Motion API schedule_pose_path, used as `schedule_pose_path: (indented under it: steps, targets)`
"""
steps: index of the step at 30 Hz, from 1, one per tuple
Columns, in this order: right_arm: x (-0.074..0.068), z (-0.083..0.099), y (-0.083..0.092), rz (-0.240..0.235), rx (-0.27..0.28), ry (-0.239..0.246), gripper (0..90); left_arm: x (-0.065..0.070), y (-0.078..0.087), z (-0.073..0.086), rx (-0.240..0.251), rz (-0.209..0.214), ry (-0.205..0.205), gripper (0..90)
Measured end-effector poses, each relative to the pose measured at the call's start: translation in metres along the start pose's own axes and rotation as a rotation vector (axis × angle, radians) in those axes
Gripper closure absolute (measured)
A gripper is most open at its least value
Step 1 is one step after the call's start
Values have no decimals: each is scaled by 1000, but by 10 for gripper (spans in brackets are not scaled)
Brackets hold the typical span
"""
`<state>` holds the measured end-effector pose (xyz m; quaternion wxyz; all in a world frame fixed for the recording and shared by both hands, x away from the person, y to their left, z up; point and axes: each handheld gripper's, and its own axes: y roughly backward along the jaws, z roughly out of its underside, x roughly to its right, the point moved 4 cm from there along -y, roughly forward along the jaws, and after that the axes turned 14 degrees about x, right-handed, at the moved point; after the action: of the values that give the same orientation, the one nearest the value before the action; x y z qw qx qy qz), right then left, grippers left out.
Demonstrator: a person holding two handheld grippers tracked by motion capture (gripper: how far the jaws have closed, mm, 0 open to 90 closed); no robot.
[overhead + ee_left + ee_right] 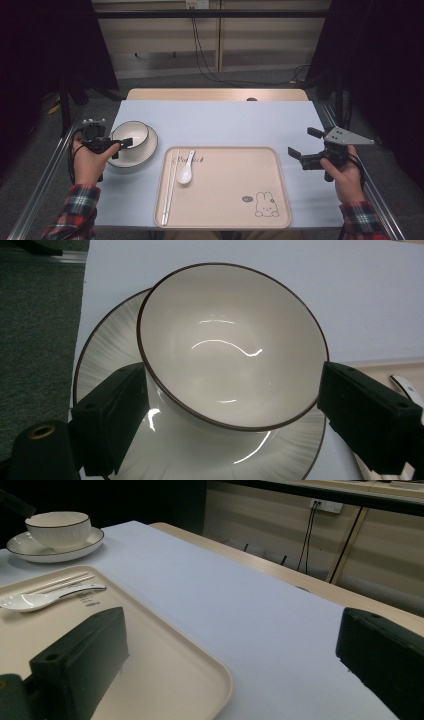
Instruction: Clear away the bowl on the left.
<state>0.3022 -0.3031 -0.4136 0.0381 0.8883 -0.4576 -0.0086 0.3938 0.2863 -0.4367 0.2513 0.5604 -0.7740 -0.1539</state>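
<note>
Table (220, 120): left tool (225, 405) straddles bowl (230, 345); plate (107, 352) underneath.

The flat beige rectangular plastic tray (235, 200) bore a short line of dark cursive lettering near its upper left corner, beside the white ceramic soup spoon (186, 170); it was too small to be read. A line-drawn rabbit figure stood at its lower right corner. No other text was legible.
</note>
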Motion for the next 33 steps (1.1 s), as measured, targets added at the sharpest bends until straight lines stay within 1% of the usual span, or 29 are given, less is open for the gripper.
schedule_pose_path:
  steps: [5, 6, 8, 9, 10, 11, 12, 13, 15, 17, 18, 19, 20, 21, 22, 23, 25, 26, 27, 28, 30, 31, 32, 33]
  targets:
    - [1, 0, 0, -3, 6, 3, 0, -6, -3, 2, -2, -35, -2, 159]
    - [1, 0, 0, -3, 6, 4, 0, -7, -4, 3, -1, -41, 12, 162]
    - [1, 0, 0, -1, 4, 1, 0, -10, -5, 4, -4, -51, 25, 204]
    - [1, 0, 0, -1, 4, 1, 0, -12, -5, 4, 0, -62, 27, 207]
    - [1, 0, 0, 0, 6, 2, 0, -13, -6, 5, 3, -72, 27, 216]
    - [1, 0, 0, -4, 7, 3, 0, -14, -6, 6, -6, -73, 23, 245]
    - [1, 0, 0, -5, 7, 3, 0, -15, -7, 7, -4, -84, 28, 250]
    - [1, 0, 0, -3, 5, 2, 0, -17, -7, 8, -8, -93, 19, 256]
    - [1, 0, 0, 0, 7, 1, 0, -18, -8, 10, -8, -96, 18, 291]
    - [2, -1, 1, 7, 7, -2, 0, -18, -11, 12, 10, -97, 42, 343]
    - [2, -1, 1, 4, 9, -4, 0, -18, -12, 13, 10, -93, 52, 348]
    - [2, -1, 1, 4, 9, -4, 0, -19, -13, 15, 3, -92, 48, 357]
    - [2, -1, 1, 4, 9, -3, 0, -17, -15, 15, 20, -88, 80, 371]
    - [2, -1, 1, 3, 10, -3, 0, -17, -15, 16, 11, -79, 98, 408]
    - [2, -1, 1, 2, 11, -2, 0, -17, -15, 16, 6, -74, 90, 428]
    - [2, -1, 1, 2, 11, -2, 0, -17, -15, 16, -2, -78, 94, 430]
    - [2, -1, 1, 5, 7, -2, 0, -17, -16, 16, -3, -93, 119, 457]
    - [3, -1, 1, 3, 9, 1, 0, -17, -16, 16, -6, -90, 128, 483]
    - [3, -1, 1, 6, 10, 1, 0, -18, -16, 16, -12, -84, 126, 504]
    - [3, -1, 1, 6, 9, 0, 0, -17, -16, 16, -13, -90, 140, 517]
    - [2, -1, 2, 5, 9, -1, 0, -16, -18, 17, -11, -83, 148, 541]
    - [3, -1, 2, 2, 10, 0, 0, -15, -19, 17, -16, -85, 164, 550]
    - [3, -1, 1, 1, 11, 1, 0, -16, -19, 17, -17, -81, 160, 562]
    - [3, -1, 1, 2, 10, 1, 0, -15, -21, 18, -15, -82, 172, 580]
